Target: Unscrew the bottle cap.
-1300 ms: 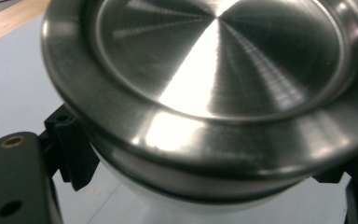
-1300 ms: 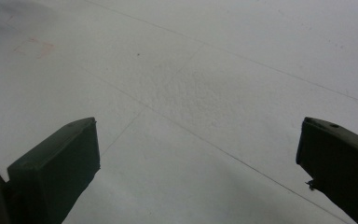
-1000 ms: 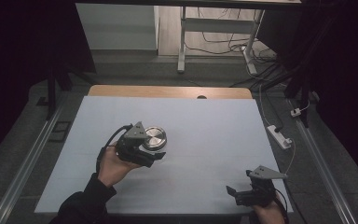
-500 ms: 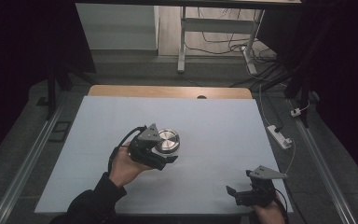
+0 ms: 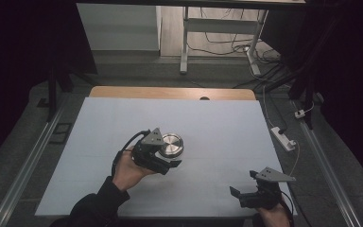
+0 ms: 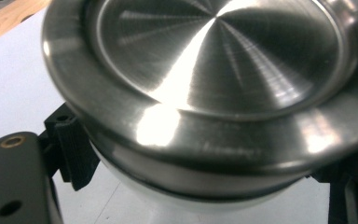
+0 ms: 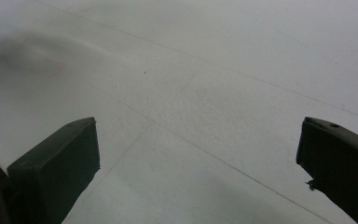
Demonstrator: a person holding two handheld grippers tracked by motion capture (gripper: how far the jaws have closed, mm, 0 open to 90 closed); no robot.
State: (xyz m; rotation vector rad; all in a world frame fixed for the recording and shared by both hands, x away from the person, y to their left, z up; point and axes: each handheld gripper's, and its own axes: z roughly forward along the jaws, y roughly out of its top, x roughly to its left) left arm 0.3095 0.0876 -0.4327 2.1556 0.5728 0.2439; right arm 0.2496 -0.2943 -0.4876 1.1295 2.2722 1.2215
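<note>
A round brushed-steel lid-like disc (image 5: 172, 144) with a raised rim is held just over the middle of the white table (image 5: 217, 118). My left gripper (image 5: 170, 155) is shut on it, with a hand coming in from the lower left. In the left gripper view the disc (image 6: 214, 79) looms close and tilted, a pale layer under its rim, and the left gripper (image 6: 209, 179) has black fingers (image 6: 74, 149) at both sides of it. My right gripper (image 5: 243, 184) stands open near the table's front right corner. In the right gripper view the right gripper (image 7: 198, 158) has bare white table between its jaws.
A wooden strip (image 5: 170, 92) edges the table's far side. A white power strip (image 5: 283, 138) with its cable lies off the right edge. Metal rails (image 5: 33, 156) run along both sides, and a desk frame with cables (image 5: 227, 38) stands beyond.
My left gripper has carried the steel disc to the right, toward the table's middle. The right gripper has stayed where it was.
</note>
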